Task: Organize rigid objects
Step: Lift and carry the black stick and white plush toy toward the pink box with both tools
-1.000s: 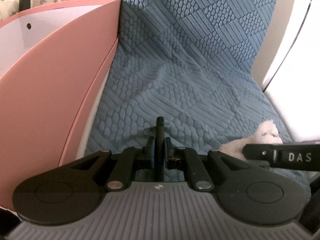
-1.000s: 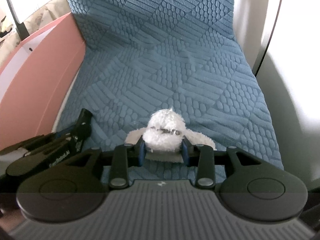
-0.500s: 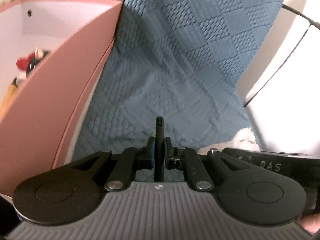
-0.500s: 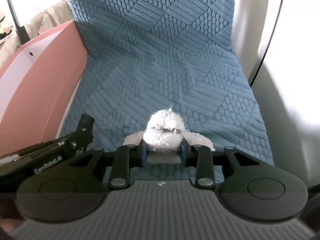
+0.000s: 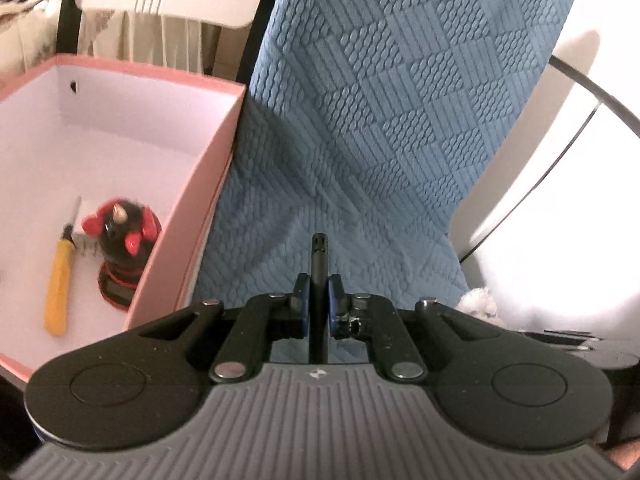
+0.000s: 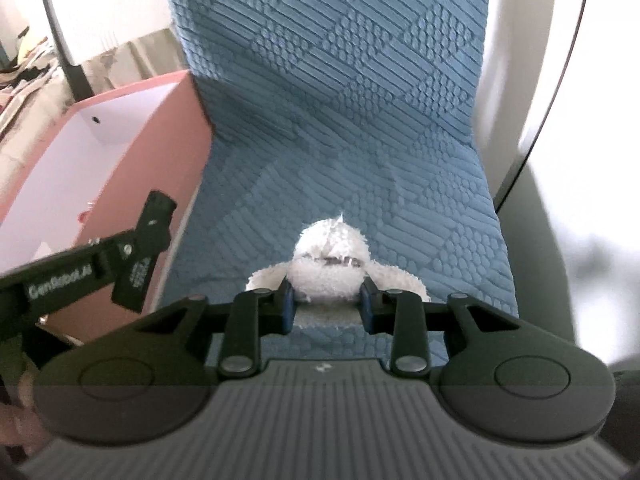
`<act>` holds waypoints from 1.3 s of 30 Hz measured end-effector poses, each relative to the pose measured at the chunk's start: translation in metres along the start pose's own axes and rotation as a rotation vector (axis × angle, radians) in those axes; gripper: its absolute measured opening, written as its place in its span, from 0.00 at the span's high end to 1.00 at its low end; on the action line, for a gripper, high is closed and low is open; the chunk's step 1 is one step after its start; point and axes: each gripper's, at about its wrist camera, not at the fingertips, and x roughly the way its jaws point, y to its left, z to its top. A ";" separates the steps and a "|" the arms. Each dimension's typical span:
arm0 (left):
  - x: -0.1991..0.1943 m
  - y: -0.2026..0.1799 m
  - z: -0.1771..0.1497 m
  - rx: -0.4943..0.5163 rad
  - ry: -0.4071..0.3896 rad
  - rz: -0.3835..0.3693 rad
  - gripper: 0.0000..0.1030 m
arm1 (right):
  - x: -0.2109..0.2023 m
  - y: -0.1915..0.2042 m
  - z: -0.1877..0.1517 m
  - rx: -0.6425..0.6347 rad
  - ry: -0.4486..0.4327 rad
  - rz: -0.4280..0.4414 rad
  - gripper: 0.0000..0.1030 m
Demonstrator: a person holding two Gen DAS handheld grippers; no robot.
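My left gripper [image 5: 318,306] is shut on a thin black pen-like stick [image 5: 319,264] that points up between the blue pads, held above the blue quilted chair cover [image 5: 360,140]. Beside it on the left stands an open pink box [image 5: 188,216] holding a yellow-handled tool [image 5: 60,276] and a black and red toy [image 5: 122,240]. My right gripper [image 6: 326,306] is shut on a white fluffy plush toy [image 6: 328,264], lifted off the seat cover [image 6: 340,120]. The left gripper [image 6: 140,252] shows at the left of the right wrist view, in front of the pink box [image 6: 132,168].
A black metal chair frame [image 5: 592,92] curves along the right of the blue cover. White cloth and pale clutter [image 5: 152,40] lie behind the box. A white surface [image 6: 580,200] runs to the right of the seat.
Both grippers have risen with their loads. The left wrist view now looks over the box rim onto the toy and the tool inside. The plush toy has left the seat.
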 end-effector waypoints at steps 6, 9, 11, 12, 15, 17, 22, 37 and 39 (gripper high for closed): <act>-0.011 -0.001 0.018 -0.021 -0.014 0.007 0.89 | -0.022 0.007 0.024 -0.021 -0.038 0.022 0.67; -0.018 -0.001 0.028 -0.027 -0.019 0.002 0.89 | -0.031 0.012 0.036 -0.032 -0.058 0.034 0.67; -0.023 0.001 0.034 -0.023 -0.021 -0.002 0.89 | -0.037 0.016 0.046 -0.038 -0.072 0.042 0.67; -0.026 0.002 0.039 -0.021 -0.023 -0.002 0.89 | -0.041 0.020 0.051 -0.044 -0.083 0.047 0.67; -0.035 0.007 0.053 -0.028 -0.040 -0.008 0.89 | -0.049 0.030 0.065 -0.055 -0.108 0.064 0.67; -0.042 0.010 0.064 -0.019 -0.058 0.003 0.89 | -0.053 0.038 0.074 -0.052 -0.123 0.080 0.67; -0.063 0.025 0.093 -0.017 -0.092 0.011 0.89 | -0.062 0.060 0.098 -0.059 -0.162 0.114 0.67; -0.118 0.103 0.152 -0.036 -0.184 0.046 0.89 | -0.062 0.152 0.143 -0.139 -0.215 0.224 0.67; -0.121 0.116 0.155 -0.038 -0.185 0.056 0.89 | -0.055 0.165 0.143 -0.151 -0.203 0.233 0.67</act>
